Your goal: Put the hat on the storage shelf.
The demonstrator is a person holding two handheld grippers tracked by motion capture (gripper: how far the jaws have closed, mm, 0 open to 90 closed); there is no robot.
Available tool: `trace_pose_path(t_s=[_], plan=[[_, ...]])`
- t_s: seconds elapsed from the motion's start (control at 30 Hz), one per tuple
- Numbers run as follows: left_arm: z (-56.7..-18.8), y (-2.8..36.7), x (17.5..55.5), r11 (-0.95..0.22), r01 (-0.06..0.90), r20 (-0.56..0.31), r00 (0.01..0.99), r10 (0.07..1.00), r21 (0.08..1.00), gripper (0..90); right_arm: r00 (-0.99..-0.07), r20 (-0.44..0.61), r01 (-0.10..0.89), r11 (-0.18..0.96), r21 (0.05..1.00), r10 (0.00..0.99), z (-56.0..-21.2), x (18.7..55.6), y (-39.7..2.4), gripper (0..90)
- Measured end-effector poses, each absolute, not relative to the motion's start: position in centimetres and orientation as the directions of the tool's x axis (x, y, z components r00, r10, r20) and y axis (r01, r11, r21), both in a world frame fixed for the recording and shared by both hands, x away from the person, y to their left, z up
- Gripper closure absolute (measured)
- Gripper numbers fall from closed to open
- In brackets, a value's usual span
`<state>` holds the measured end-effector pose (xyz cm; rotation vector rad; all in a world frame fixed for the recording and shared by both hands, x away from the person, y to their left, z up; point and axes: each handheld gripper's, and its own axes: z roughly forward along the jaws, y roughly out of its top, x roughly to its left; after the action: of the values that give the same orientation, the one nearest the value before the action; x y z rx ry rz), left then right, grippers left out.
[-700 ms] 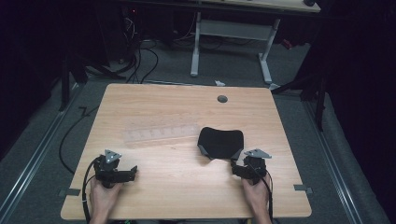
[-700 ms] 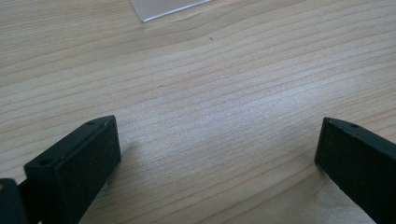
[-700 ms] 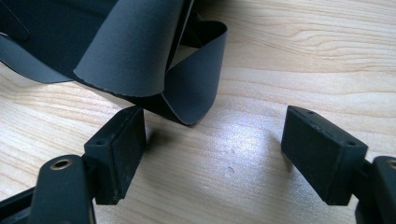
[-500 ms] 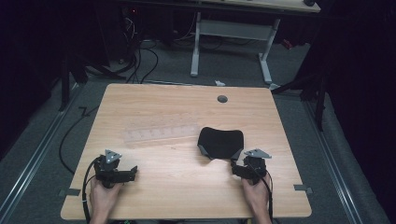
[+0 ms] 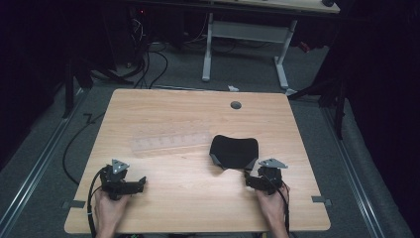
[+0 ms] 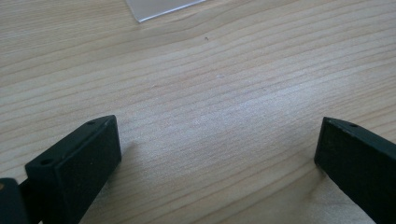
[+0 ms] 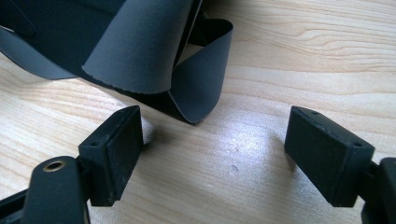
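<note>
The black fabric piece (image 5: 234, 150) sat a bit right of the middle of the wooden desk (image 5: 198, 114), soft and matte, kind of saddle-shaped, with a strap end (image 7: 196, 79) curled into a loop at its near edge, grey on the inside. The right gripper (image 5: 255, 179) was just beside that edge, jaws wide open with nothing between them. The left gripper (image 5: 139, 184) was well apart from it near the front-left, jaws spread over bare wood too, with a clear plastic tray (image 5: 171, 142) lying left of the fabric.

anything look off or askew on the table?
Mostly tidy. The black fabric piece lies rumpled, its near edge folded into loops just ahead of the open right gripper. The clear tray sits slightly skewed to the table edge. No spill or damage.
</note>
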<state>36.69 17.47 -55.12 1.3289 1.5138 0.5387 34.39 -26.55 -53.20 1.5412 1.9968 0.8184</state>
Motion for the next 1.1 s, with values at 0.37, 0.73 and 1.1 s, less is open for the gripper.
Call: trace_pose_path(t_s=[0.37,0.73,1.1], plan=[[-55.1,17.5,36.7,0.295,0.465,-0.386,0.113,0.915,0.835,1.6,-0.250,-0.008,0.681,0.182,0.709,0.968,-53.0,34.0,-27.4,26.3],[-55.1,17.5,36.7,0.295,0.464,-0.387,0.115,0.915,0.835,2.0,-0.216,0.038,0.666,0.119,0.736,0.976,-52.4,32.5,-29.1,28.9],[-55.1,17.5,36.6,0.290,0.464,-0.385,0.122,0.915,0.837,3.1,-0.223,0.078,0.615,0.078,0.784,0.972,-51.0,31.4,-30.0,36.1]])
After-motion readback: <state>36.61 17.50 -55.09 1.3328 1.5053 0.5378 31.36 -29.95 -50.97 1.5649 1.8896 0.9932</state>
